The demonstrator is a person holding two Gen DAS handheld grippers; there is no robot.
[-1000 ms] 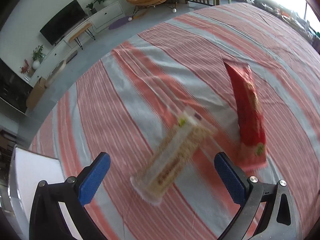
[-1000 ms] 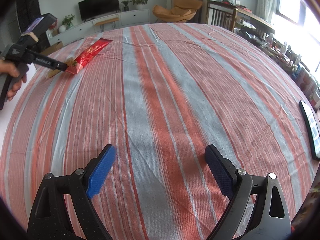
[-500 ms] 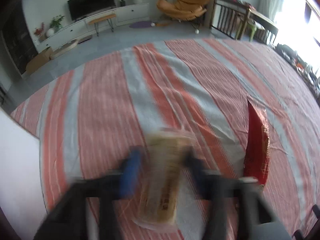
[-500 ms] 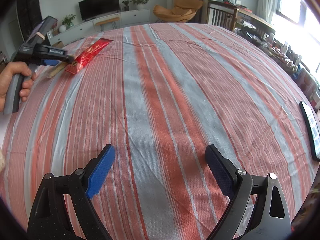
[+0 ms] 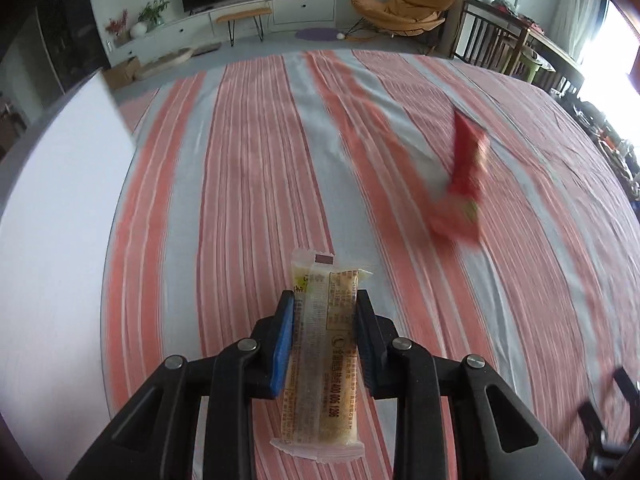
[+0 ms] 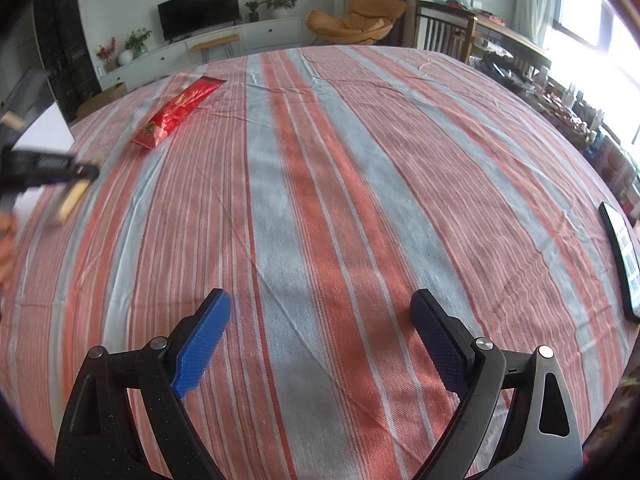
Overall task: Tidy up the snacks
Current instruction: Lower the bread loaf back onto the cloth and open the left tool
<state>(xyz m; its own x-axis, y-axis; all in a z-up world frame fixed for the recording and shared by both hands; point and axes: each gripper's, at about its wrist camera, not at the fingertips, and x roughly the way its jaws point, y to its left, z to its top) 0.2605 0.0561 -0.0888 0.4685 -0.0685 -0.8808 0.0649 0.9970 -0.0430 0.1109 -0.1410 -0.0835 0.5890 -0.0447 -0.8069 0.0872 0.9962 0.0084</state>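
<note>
A second ago my left gripper [image 5: 324,304] stood wide over the pale snack bar [image 5: 322,364]; now its blue pads clamp the long, crinkly clear wrapper at 6 o'clock, above the woven striped tablecloth [image 5: 248,184]. The glossy red snack packet [image 6: 176,112] lies flat at 10 o'clock as before. My right gripper [image 6: 320,320] stays apart, holding nothing.

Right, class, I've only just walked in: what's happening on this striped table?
A person is sorting snacks with two handheld grippers. The left gripper is clamped on a clear-wrapped beige snack bar, lifted off the striped cloth. The right gripper hangs open over bare cloth, holding nothing. A red snack packet lies flat on the cloth.
</note>
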